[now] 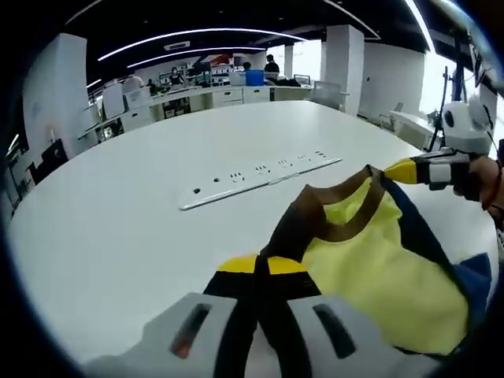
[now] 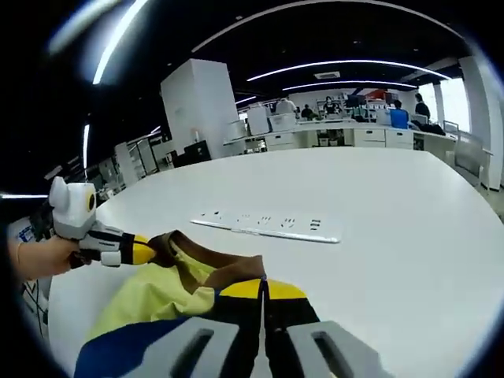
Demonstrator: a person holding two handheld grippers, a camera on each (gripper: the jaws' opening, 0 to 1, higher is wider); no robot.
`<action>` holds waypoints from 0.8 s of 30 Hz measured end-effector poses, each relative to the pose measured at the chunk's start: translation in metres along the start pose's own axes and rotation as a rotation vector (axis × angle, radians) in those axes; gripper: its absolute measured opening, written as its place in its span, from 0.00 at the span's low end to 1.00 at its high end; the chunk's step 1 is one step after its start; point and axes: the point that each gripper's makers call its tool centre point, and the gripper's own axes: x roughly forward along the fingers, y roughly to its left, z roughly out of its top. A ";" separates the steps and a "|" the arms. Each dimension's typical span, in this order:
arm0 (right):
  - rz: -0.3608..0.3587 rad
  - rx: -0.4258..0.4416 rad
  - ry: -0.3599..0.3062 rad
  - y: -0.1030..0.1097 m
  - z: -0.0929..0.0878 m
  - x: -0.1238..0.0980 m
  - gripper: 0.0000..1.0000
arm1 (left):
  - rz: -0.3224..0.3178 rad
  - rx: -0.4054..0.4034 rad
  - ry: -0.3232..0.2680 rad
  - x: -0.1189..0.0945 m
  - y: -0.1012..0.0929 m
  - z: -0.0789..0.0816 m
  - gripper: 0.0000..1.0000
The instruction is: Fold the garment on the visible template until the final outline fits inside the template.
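Observation:
A yellow garment point(image 1: 370, 268) with a brown collar point(image 1: 315, 216) and blue trim is held up above the white table point(image 1: 142, 213). My left gripper point(image 1: 262, 266) is shut on the brown collar edge. In the same view the right gripper point(image 1: 402, 171) comes in from the right, shut on the other side of the collar. In the right gripper view my right gripper point(image 2: 263, 290) is shut on the collar point(image 2: 224, 272), and the left gripper point(image 2: 146, 250) holds the garment point(image 2: 153, 299) at the left. No template outline is visible.
A long white power strip point(image 1: 260, 175) lies on the table beyond the garment, also seen as the strip point(image 2: 272, 227) in the right gripper view. Desks, pillars and people stand in the far background. A person's hand point(image 2: 39, 256) holds the left gripper.

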 end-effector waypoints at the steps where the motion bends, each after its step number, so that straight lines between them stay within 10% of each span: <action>1: -0.004 0.000 0.004 -0.002 -0.001 0.004 0.00 | 0.000 0.007 0.003 0.001 0.000 -0.001 0.00; 18: -0.012 0.060 0.052 0.003 -0.012 0.008 0.00 | 0.055 0.004 0.001 -0.005 0.017 -0.005 0.18; 24: 0.053 0.069 0.061 0.028 -0.005 -0.004 0.31 | 0.065 -0.001 -0.026 -0.020 0.017 0.004 0.35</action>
